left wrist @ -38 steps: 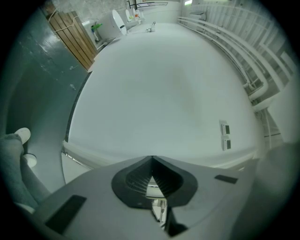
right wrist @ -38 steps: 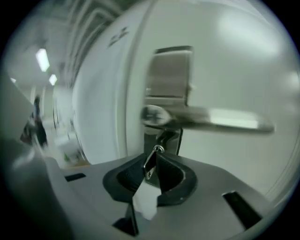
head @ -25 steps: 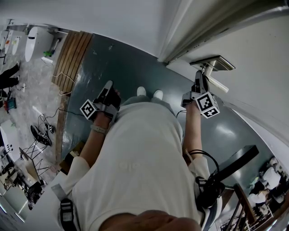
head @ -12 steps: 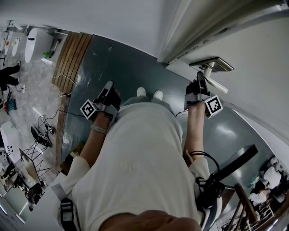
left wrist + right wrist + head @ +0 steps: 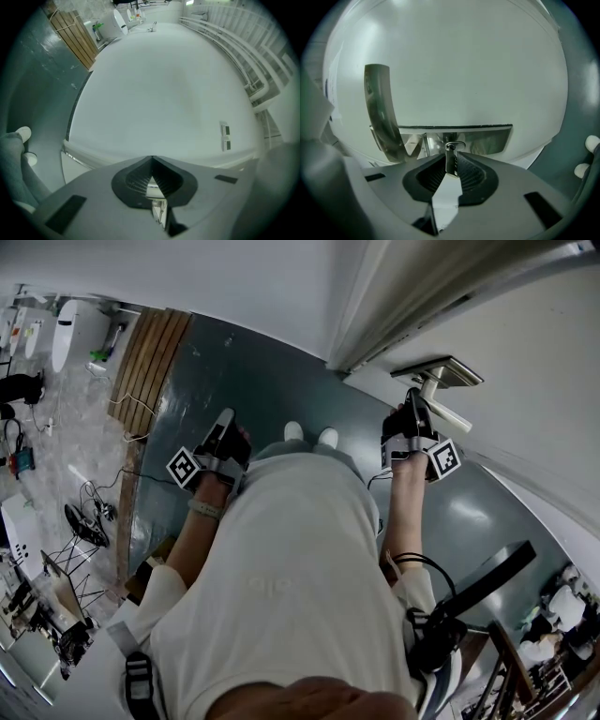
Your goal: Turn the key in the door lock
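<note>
Rolled over, right gripper [image 5: 451, 155] grips the dark key [image 5: 450, 164] standing edge-on.

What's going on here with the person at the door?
A person stands at a white door with a handheld gripper in each hand. The right gripper is clamped on a key that sits in the lock, near the metal door handle, apparently to turn it. The left gripper is shut on nothing and hangs off to the side, facing a bare wall.
</note>
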Motion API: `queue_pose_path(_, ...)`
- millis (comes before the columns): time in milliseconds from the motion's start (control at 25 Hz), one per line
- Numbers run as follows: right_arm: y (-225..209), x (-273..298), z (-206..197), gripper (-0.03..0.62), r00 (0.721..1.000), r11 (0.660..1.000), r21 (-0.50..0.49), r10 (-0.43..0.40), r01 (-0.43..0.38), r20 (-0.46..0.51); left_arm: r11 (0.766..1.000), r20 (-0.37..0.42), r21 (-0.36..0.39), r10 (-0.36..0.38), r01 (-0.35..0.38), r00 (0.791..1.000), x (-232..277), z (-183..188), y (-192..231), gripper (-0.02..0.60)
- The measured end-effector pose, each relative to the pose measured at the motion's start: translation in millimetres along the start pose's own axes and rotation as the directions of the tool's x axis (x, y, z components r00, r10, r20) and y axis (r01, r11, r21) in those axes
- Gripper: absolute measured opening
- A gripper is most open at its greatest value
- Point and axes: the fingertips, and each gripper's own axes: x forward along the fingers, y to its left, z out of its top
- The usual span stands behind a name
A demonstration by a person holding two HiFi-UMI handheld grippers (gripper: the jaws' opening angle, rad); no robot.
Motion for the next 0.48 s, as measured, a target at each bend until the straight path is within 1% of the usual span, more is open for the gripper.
queue_pose_path(160,1.2,0.9,0.2,0.077,1.000,0.993,-0.120,-0.018,0.016,-0.020,1.000,0.002,-0.004,0.000,0.000,1.000,0.4,-1.5,2.0,0.008)
queue_pose_path(240,2.9,0.2,-0.3,0.077,0.998,0.973,-0.225,-0.056,0.049,-0.025,1.000,0.001,-0.005,0.000,0.000,1.000,0.5,-2.5,1.9,0.008)
queue_pose_path(280,4.2,-0.6,-0.8,0.077,0.996,0.953,-0.292,-0.088,0.077,-0.023,1.000,0.001,-0.005,0.000,0.000,1.000,0.3,-2.8,1.6,0.008)
queue_pose_path(320,5.5,-1.5,-1.4,0.078,0.992,0.923,-0.369,-0.121,0.105,-0.021,1.000,0.001,-0.006,0.001,-0.001,1.000,0.0,-3.0,1.5,0.008)
queue_pose_path(360,7.2,-2.2,-2.1,0.078,0.988,0.884,-0.450,-0.152,0.127,-0.019,1.000,0.001,-0.006,0.002,-0.002,1.000,-0.2,-3.1,1.8,0.008)
queue_pose_path(440,9.5,-3.5,-3.8,0.078,0.978,0.787,-0.596,-0.210,0.160,-0.015,1.000,0.003,-0.008,0.003,-0.003,1.000,-0.3,-3.2,2.6,0.008)
queue_pose_path(480,9.2,-4.2,-4.6,0.078,0.970,0.741,-0.648,-0.241,0.176,-0.012,1.000,0.004,-0.010,0.003,-0.003,1.000,-0.4,-3.1,2.8,0.008)
